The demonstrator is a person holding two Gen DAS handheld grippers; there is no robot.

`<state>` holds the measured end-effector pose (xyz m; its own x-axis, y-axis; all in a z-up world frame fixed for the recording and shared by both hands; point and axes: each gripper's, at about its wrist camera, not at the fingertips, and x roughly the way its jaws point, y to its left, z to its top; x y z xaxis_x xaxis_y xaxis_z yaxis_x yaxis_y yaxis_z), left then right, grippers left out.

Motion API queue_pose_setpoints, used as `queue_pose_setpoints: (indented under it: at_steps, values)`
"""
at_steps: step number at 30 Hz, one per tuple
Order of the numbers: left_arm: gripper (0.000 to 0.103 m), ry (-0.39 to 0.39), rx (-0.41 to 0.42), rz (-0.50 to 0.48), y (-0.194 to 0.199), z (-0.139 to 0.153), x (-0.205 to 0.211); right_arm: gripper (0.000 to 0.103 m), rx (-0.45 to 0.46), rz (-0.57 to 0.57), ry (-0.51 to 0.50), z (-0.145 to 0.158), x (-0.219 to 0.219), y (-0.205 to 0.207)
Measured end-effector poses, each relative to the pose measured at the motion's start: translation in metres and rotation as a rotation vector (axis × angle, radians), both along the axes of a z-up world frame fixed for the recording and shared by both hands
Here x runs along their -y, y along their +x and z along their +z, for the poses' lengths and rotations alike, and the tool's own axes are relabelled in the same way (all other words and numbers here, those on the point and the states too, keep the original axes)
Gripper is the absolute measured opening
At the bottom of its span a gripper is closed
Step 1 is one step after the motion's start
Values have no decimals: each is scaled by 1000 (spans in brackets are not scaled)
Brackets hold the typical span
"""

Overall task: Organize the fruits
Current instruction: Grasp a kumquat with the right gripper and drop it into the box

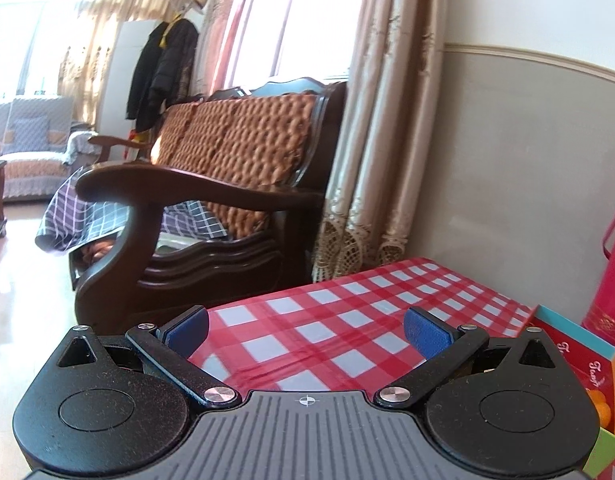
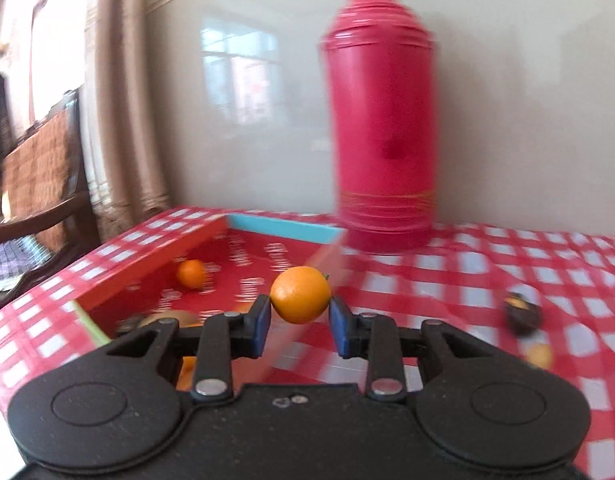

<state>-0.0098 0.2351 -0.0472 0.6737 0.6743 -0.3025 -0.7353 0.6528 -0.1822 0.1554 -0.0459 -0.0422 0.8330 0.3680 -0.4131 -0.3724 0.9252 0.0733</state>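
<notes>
A living room with a dark wooden sofa (image 1: 211, 184), beige curtains (image 1: 383, 128) and a grey wall surrounds a bench (image 2: 507, 264) covered in a red-and-white checked cloth. In the right wrist view a tall red thermos flask (image 2: 381, 120) stands at the upper right, just behind the far corner of a shallow red tray (image 2: 155, 258) with orange, teal and green edges.

The right tongs (image 2: 300, 322) are clenched on a small orange (image 2: 300, 295), which sits at the centre of the frame, pinched from left and right between the blue pads (image 2: 263, 326). The fruit is roughly round, with a slight point at its right side. It hangs over the tray's near right wall, and the tray floor lies ahead and to the left of it. A second small orange (image 2: 191, 274) already rests on that floor, left of centre, and more fruit shows blurred at the tray's near end. So the coming move looks like a short carry leftward and forward, then a release.

At the right edge of the frame a dark fruit (image 2: 523, 314) and a yellowish one (image 2: 541, 356) lie on the cloth outside the tray, nearer to the right tongs.

The left tongs (image 1: 306, 332) are released and empty, over bare cloth, with the tray's corner (image 1: 587, 344) at the lower right of that frame.
</notes>
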Motion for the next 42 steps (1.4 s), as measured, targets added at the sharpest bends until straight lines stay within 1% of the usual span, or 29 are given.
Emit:
queue_pose_setpoints:
  at_steps: [5,6,8,12,15,18,19,21,22,23,27,29,32,34,37,42]
  values:
    - [103,-26,11,23,-8,-4,-14,25,-32,73,-45,-3,-37,6]
    - [103,-28,12,27,-9,-4,-16,25,-18,72,-58,-3,-42,5]
    - [103,-32,11,33,-11,-5,-19,24,-26,90,-68,-3,-53,6]
    - [103,-43,14,43,-12,-7,-25,27,-17,103,-94,-2,-64,6]
    - [103,-50,16,40,-11,-8,-27,29,-17,102,-84,-2,-64,5]
    - [103,-42,9,27,-9,-7,-24,35,-12,89,-45,1,-54,1]
    - [103,-36,6,22,-8,-7,-22,39,-7,81,-36,3,-48,-1]
    - [103,-30,1,13,-6,-6,-20,51,8,58,-26,6,-39,-2]
    - [103,-27,-2,9,-4,-6,-19,63,23,41,-23,9,-31,-4]
    - [103,-25,-4,4,-4,-6,-17,71,42,23,-24,11,-25,-7]
    - [103,-19,-20,-21,3,-4,-9,78,106,-65,-51,16,5,-18]
    - [103,-11,-29,-36,7,-3,-2,87,117,-113,-54,16,22,-23]
    - [103,2,-40,-62,14,-1,9,94,147,-187,-83,12,46,-29]
    - [103,9,-48,-83,19,0,18,97,175,-242,-116,7,59,-34]
    - [103,19,-60,-119,28,2,32,97,188,-311,-140,-2,76,-39]
    - [103,58,-85,-194,45,6,67,97,176,-397,-126,-8,107,-44]
